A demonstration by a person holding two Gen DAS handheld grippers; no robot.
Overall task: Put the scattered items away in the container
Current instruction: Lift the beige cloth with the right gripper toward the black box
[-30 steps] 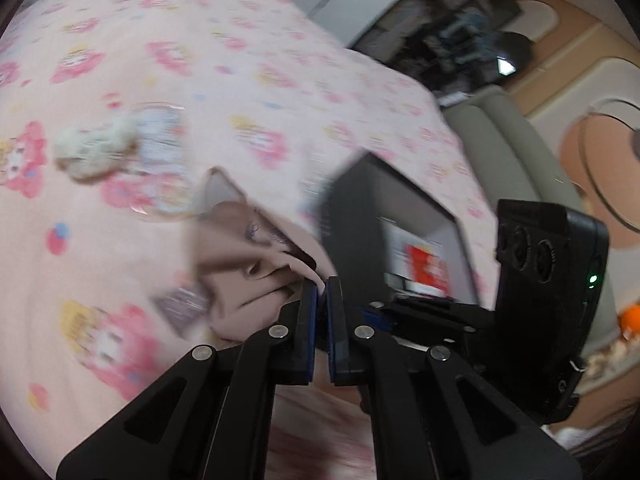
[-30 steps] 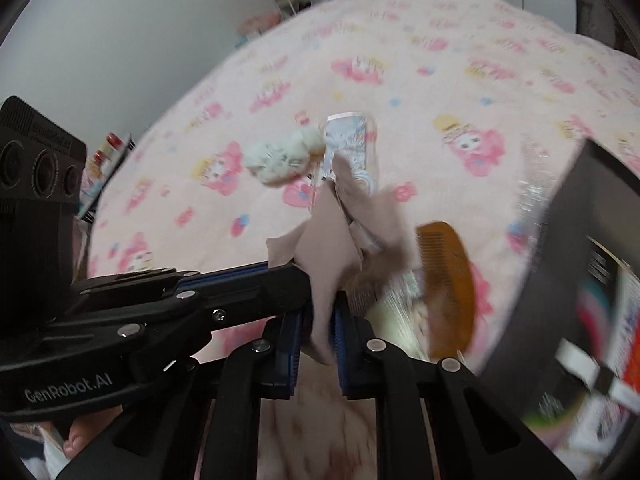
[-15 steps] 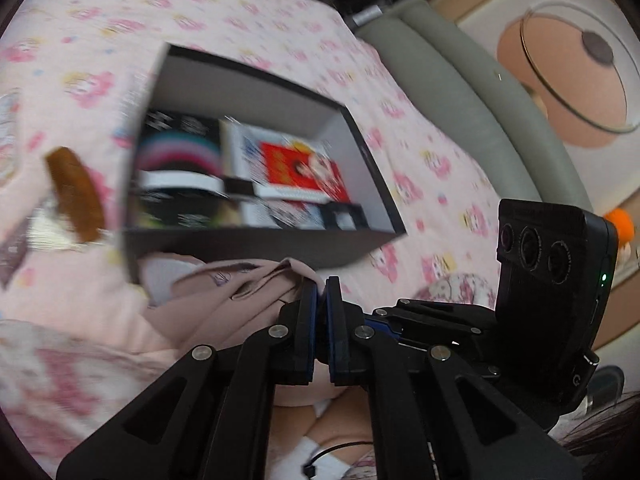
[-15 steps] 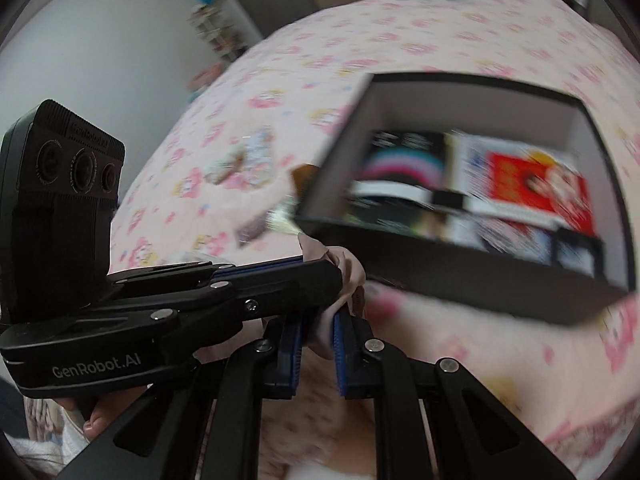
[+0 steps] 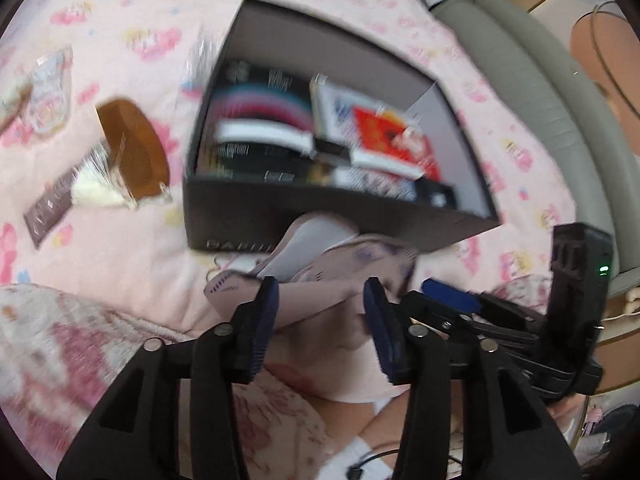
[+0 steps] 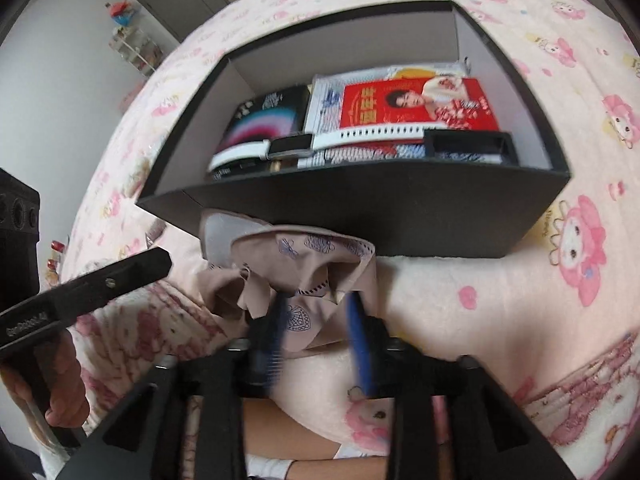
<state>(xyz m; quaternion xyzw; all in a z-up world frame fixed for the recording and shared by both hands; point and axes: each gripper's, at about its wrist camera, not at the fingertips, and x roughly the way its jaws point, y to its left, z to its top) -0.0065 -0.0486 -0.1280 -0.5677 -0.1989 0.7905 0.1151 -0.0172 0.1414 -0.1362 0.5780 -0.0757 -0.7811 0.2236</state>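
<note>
Black box (image 6: 400, 216) of booklets (image 6: 416, 106); both grippers' fingers (image 5: 264, 316) just parted, beige cloth (image 6: 308, 268) loose between

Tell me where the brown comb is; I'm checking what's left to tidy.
In the left wrist view, the comb lies on the pink bedspread, left of the black box, beside a clear packet.

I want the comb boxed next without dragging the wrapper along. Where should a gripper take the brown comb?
Grip the brown comb across its smooth curved spine, coming from above on its upper, bare end. It lies flat, and its lower end overlaps the clear wrapper, so that end is probably poorer.
</note>
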